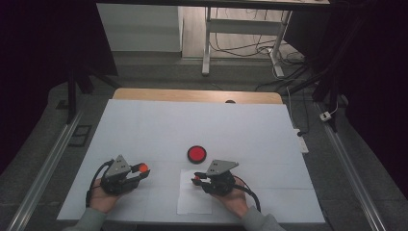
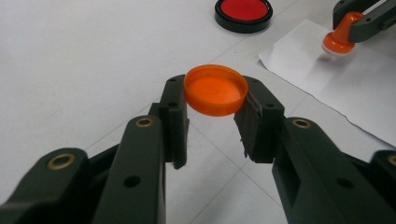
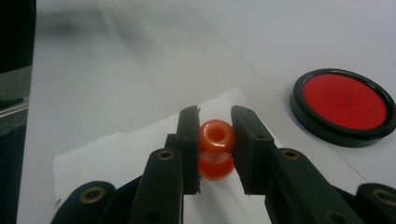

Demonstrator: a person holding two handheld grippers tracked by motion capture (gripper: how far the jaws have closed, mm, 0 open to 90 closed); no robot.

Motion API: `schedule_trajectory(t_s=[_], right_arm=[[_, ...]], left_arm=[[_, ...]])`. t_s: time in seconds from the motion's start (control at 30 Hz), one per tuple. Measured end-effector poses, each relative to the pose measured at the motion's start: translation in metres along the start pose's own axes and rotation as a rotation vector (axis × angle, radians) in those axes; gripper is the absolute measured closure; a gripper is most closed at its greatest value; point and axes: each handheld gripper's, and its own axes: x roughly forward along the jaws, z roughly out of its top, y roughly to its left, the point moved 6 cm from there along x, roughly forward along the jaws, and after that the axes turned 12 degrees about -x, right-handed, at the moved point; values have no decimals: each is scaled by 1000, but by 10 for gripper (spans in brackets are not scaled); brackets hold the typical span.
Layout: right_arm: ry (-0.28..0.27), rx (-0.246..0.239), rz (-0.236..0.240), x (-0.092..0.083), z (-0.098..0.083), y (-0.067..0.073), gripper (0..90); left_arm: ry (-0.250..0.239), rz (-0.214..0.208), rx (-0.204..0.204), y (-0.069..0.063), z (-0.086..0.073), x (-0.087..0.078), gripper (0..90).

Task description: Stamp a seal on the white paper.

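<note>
counter (image 1: pixel 144 125) covered in white fills the middle of the high view, and we see both hands at its lower edge. at lower left, the left gripper (image 1: pixel 139 171) is clamped on an orange cap (image 1: pixel 143 168); in the left gripper view that cap (image 2: pixel 215 89) sits between the jaw tips, hollow side up, held above the counter. at lower centre, the right gripper (image 1: pixel 197 180) is closed on a small orange stamp (image 1: pixel 195 181) over a white paper sheet (image 1: pixel 192 202). in the right gripper view the stamp (image 3: pixel 216 149) stands between the jaws with its base on the paper sheet (image 3: pixel 116 154). a round red ink pad (image 1: pixel 197 154) in a black rim lies just beyond the sheet, at centre frame, and at right in the right gripper view (image 3: pixel 344 106).
</note>
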Motion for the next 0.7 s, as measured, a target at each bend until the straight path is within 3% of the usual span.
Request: schedule_trajectory(t_s=[0.7], right_arm=[[26, -16, -1, 5, -3, 0, 722]], left_arm=[[0, 0, 0, 0, 0, 0, 647]])
